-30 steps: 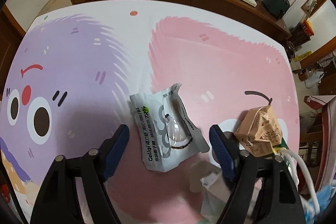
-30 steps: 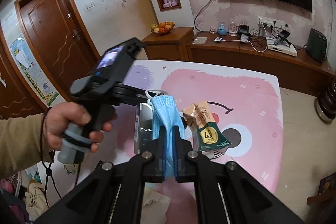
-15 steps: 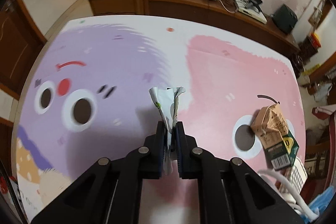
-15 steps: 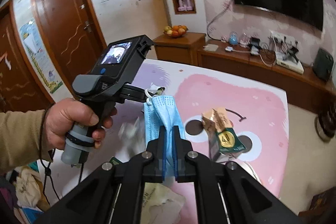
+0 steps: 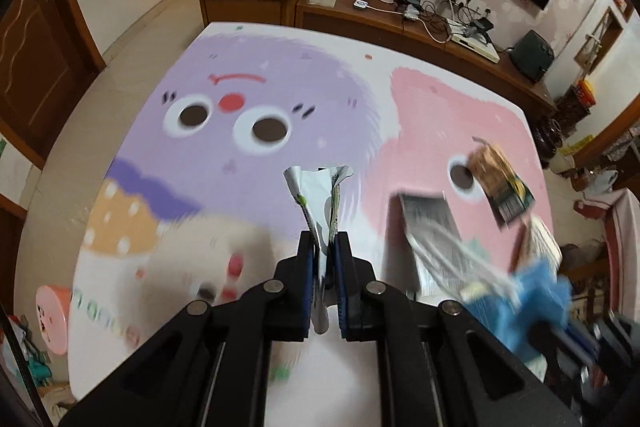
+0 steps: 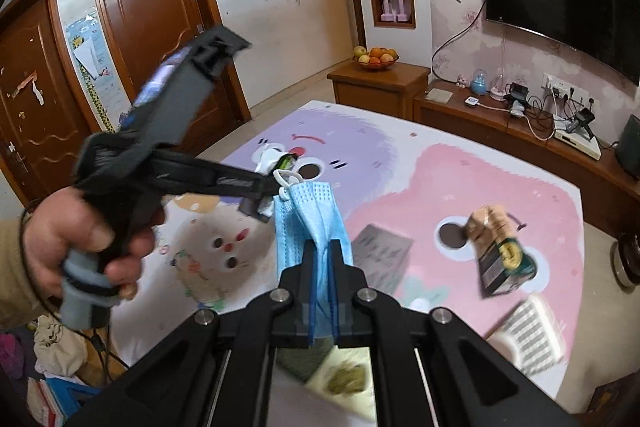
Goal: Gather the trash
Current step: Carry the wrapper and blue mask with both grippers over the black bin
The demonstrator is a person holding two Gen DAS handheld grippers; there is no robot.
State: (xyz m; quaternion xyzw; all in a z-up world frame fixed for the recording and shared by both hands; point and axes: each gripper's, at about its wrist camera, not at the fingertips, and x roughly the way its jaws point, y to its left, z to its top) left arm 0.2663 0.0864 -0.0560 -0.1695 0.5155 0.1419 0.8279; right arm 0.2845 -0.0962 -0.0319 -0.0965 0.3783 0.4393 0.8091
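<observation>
Left gripper (image 5: pixel 324 247) jaws clamped on the white wrapper (image 5: pixel 318 195), right gripper (image 6: pixel 322 251) pinching the blue mask (image 6: pixel 312 215), both lifted off the mat (image 5: pixel 280 75); carton (image 6: pixel 500 251) near its right edge uncollected

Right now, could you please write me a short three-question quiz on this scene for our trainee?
1. True or false: the left tool is empty.
2. What does the right tool hold? A) carton B) mask C) orange
3. Fill in: the brown carton lies on the ____ half of the table.

Key:
1. False; it is shut on a wrapper.
2. B; the blue mask.
3. Pink.
</observation>
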